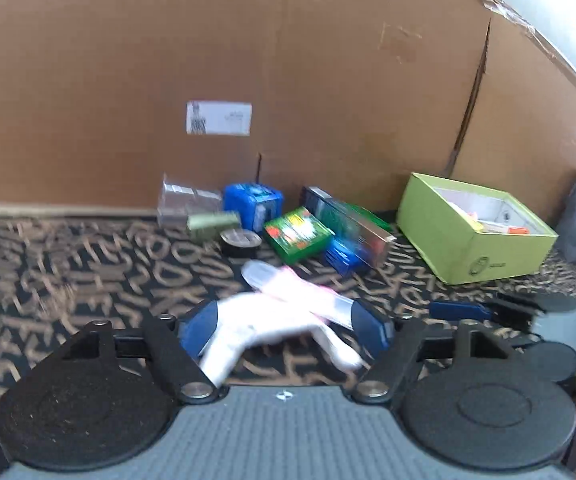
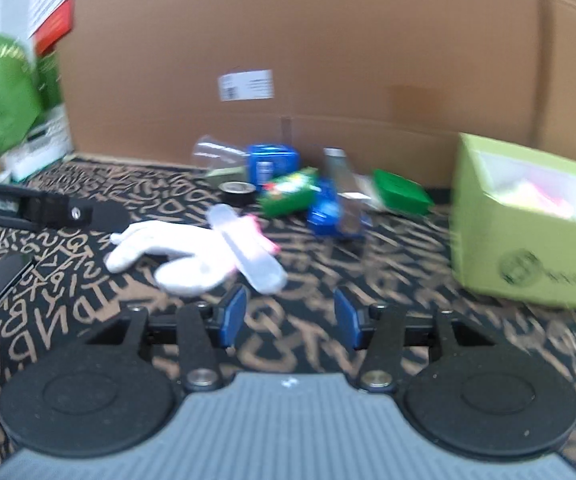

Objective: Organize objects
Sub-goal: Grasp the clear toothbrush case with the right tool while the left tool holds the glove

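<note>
Two white socks lie crossed on the letter-patterned carpet: a plain white sock (image 1: pixel 256 328) (image 2: pixel 168 252) and a pink-trimmed sock (image 1: pixel 288 284) (image 2: pixel 248 248). My left gripper (image 1: pixel 288 328) is open, its blue pads wide apart on either side of the plain sock's near end and not pressing on it. My right gripper (image 2: pixel 290 316) is open over bare carpet, just to the right of the socks, with nothing between its pads. A lime green open box (image 1: pixel 476 232) (image 2: pixel 528 240) with small items inside stands to the right.
A cluster lies by the cardboard wall (image 1: pixel 128 80): a blue cube box (image 1: pixel 254 204), a green packet (image 1: pixel 298 236), a black tape roll (image 1: pixel 240 240), a clear plastic container (image 1: pixel 184 200) and a long shiny box (image 1: pixel 352 220). Green bags (image 2: pixel 4 88) stand far left.
</note>
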`<state>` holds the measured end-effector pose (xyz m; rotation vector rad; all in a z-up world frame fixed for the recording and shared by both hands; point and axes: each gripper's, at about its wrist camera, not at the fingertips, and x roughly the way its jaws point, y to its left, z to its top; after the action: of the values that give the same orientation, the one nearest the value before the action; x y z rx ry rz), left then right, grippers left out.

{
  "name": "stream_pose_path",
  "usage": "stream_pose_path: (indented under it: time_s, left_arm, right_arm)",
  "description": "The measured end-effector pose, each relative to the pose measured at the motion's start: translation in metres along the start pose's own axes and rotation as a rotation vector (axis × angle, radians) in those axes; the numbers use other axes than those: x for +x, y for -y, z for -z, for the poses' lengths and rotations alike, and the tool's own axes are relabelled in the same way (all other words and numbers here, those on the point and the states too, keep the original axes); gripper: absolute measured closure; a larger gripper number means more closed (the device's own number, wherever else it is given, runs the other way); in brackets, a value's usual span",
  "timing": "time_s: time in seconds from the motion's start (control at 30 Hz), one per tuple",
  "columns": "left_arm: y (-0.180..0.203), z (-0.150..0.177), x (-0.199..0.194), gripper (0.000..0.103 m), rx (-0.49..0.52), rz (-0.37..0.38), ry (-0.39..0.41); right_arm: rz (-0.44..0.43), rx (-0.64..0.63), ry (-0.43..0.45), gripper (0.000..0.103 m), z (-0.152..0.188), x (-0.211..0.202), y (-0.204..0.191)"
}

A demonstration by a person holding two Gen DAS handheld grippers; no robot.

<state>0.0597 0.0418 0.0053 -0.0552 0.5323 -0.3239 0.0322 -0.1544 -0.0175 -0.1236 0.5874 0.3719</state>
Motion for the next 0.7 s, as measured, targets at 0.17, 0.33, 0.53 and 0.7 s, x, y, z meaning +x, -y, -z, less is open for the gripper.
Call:
stream_pose_path:
  time_s: [0.17,0.33,0.53,0.7]
  left_arm:
    - [-0.012,0.001,0.036,0.025,0.037,0.013,-0.08]
    - [-0.018,0.004,0.062,0.026,0.009,0.036,-0.13]
    - [-0.008,0.012,0.079,0.071,0.03,0.093,-0.204]
    - [0.002,0.018,0.059,0.079,0.049,0.173,-0.225]
  right_arm:
    - [-0.022,-0.074,-0.075,0.066,-0.017,0.052,-0.014]
    - [-0.007,-0.015,-0.109,0.075,-0.004,0.044,-0.003]
    - [0.053,0.069,-0.16,0.077,0.026,-0.01,0.022]
    - [0.068,0.029,-0.141,0.072,0.022,-0.016,0.021]
